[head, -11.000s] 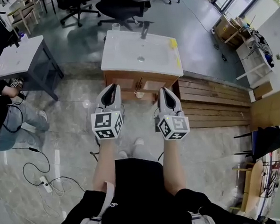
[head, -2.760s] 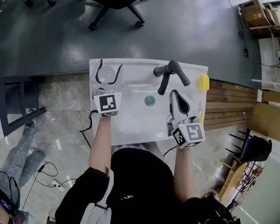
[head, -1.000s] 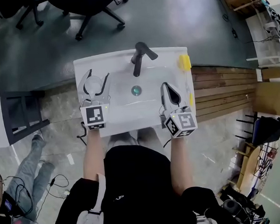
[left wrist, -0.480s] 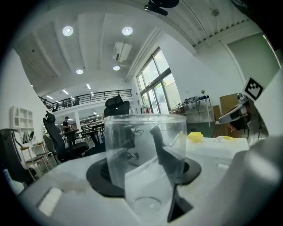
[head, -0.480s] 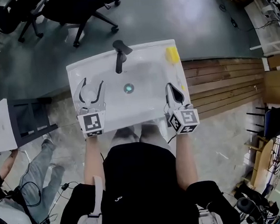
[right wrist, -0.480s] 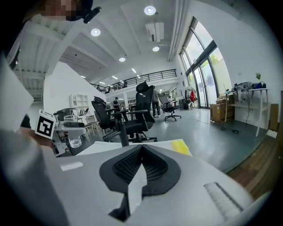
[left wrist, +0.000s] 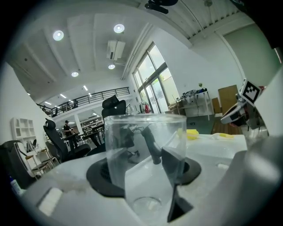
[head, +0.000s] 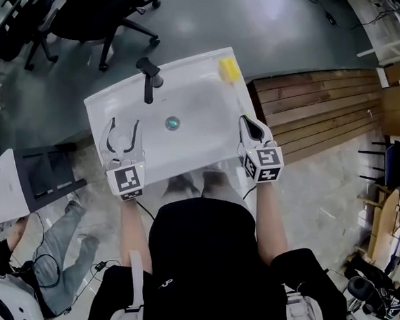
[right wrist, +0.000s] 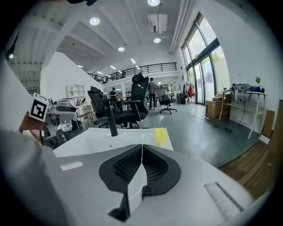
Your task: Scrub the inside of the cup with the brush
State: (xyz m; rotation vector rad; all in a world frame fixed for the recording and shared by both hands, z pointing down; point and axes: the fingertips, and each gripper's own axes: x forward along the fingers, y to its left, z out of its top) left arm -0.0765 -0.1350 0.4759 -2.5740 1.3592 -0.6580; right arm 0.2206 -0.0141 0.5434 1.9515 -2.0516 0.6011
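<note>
Clear plastic cup (head: 121,139) clamped in L gripper (head: 123,124) jaws, over white sink's (head: 199,139) left edge. Yellow brush (head: 229,69) lies on sink's far-right rim. R gripper (head: 245,118), jaws together & empty, at sink's front-right corner.

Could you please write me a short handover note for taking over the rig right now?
Left gripper: shut on the clear cup, at the sink's left side.
Right gripper: shut and empty, over the sink's right edge.
Brush: the yellow one, lying at the sink's far right corner, not yet picked up.
Done: cup is in the grip.
Left: take the brush with the right gripper, put it into the cup, scrub the inside.
</note>
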